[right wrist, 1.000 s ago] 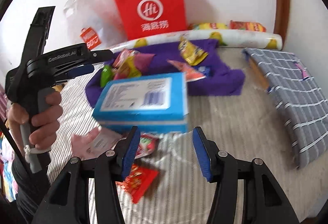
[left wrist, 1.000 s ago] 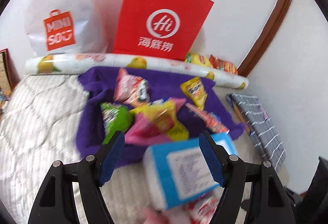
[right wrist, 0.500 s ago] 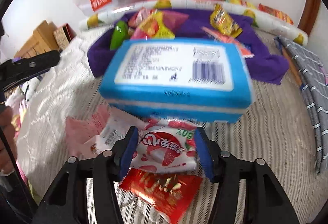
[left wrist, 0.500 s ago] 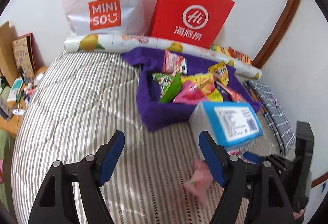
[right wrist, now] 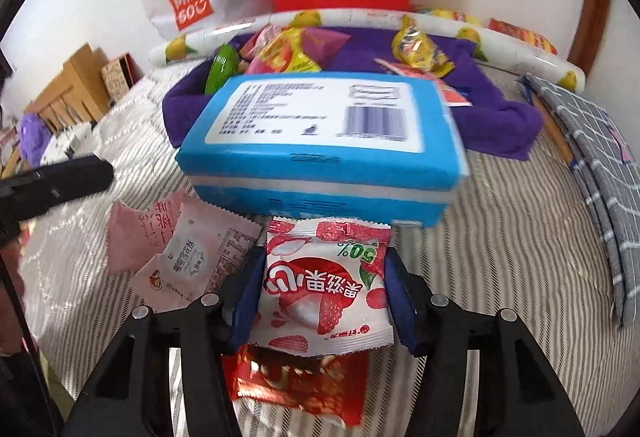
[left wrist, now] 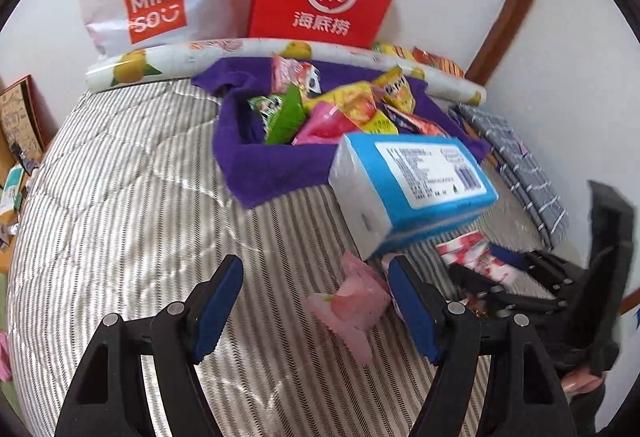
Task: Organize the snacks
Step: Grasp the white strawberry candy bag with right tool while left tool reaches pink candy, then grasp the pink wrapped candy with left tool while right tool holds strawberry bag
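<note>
Closing right gripper (right wrist: 322, 291) straddling strawberry snack packet (right wrist: 324, 287), pads beside its edges, grip not discernible

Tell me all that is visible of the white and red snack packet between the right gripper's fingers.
The snack packet is a glossy, puffy pillow bag with crimped ends, white with red lychee or berry pictures. It lies flat on the striped bedcover, overlapping a red wrapper, beside the blue box. The right gripper straddles it, jaws closing; contact is unclear.
</note>
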